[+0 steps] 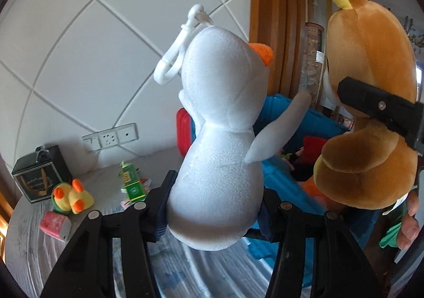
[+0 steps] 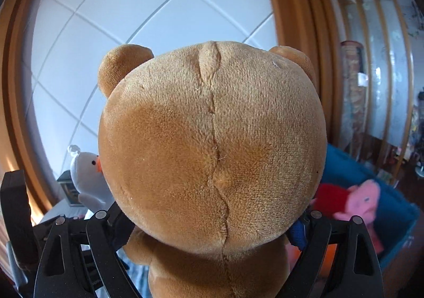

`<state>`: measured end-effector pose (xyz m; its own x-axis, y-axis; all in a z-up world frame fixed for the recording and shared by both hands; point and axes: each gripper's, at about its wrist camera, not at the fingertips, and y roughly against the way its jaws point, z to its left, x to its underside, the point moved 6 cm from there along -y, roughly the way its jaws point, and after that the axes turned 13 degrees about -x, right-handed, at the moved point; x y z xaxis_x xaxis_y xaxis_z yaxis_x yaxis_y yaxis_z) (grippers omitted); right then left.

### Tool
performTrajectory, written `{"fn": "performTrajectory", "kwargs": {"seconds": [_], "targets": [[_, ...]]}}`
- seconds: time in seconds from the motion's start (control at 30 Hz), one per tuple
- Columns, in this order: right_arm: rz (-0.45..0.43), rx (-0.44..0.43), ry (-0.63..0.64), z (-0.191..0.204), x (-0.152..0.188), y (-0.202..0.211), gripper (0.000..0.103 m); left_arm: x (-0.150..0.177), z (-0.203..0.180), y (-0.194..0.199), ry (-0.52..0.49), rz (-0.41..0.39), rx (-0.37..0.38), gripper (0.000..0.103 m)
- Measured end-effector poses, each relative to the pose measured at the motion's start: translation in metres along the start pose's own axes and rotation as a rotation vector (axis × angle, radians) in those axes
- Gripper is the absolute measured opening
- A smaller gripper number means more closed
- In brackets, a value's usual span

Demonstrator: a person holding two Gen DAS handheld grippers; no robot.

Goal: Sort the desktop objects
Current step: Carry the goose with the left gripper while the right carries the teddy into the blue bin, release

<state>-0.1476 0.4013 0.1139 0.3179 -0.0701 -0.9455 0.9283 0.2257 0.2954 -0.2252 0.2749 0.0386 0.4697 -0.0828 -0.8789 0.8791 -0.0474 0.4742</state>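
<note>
While the left gripper [image 1: 213, 207] clamps the lower body of a white plush duck [image 1: 220, 144], the right gripper [image 2: 209, 231] grips a brown plush bear [image 2: 212, 144] at the neck, both toys aloft. Only the left wrist view shows the grey table [image 1: 39, 253] below, with a yellow duck toy [image 1: 73, 198], green carton [image 1: 132, 184] and black box [image 1: 39, 173]. Only the right wrist view shows a pink plush pig [image 2: 360, 200] inside the blue bin [image 2: 402, 221].
</note>
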Motion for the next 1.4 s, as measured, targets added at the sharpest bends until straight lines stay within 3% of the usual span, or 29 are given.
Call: {"fn": "performTrajectory", "kwargs": {"seconds": [0.3, 0.4, 0.5, 0.57, 0.63, 0.7, 1.03, 1.3, 1.4], "targets": [[0.023, 0.166, -0.032, -0.122, -0.002, 0.053, 0.092, -0.02, -0.161, -0.009, -0.109, 0.016, 0.102, 0.055], [0.052, 0.192, -0.055, -0.163, 0.011, 0.059, 0.092, -0.017, -0.19, -0.016, -0.144, 0.038, 0.104, 0.057], [0.081, 0.207, -0.067, -0.186, 0.022, 0.039, 0.092, -0.014, -0.207, -0.025, -0.156, 0.064, 0.102, 0.058], [0.104, 0.212, -0.077, -0.199, 0.031, 0.031, 0.092, -0.012, -0.209, -0.031, -0.163, 0.07, 0.096, 0.061], [0.126, 0.216, -0.084, -0.201, 0.043, 0.025, 0.092, -0.013, -0.209, -0.033, -0.164, 0.064, 0.081, 0.075], [0.143, 0.214, -0.082, -0.206, 0.049, 0.019, 0.093, -0.015, -0.213, -0.033, -0.161, 0.053, 0.069, 0.081], [0.236, 0.168, -0.089, -0.221, 0.066, -0.014, 0.1, -0.005, -0.191, -0.041, -0.14, 0.081, 0.036, 0.081], [0.445, 0.146, -0.005, -0.217, 0.097, -0.052, 0.103, 0.008, -0.171, -0.049, -0.117, 0.112, 0.008, 0.082], [0.415, 0.137, 0.035, -0.208, 0.09, -0.045, 0.103, 0.011, -0.165, -0.051, -0.108, 0.125, 0.004, 0.082]]}}
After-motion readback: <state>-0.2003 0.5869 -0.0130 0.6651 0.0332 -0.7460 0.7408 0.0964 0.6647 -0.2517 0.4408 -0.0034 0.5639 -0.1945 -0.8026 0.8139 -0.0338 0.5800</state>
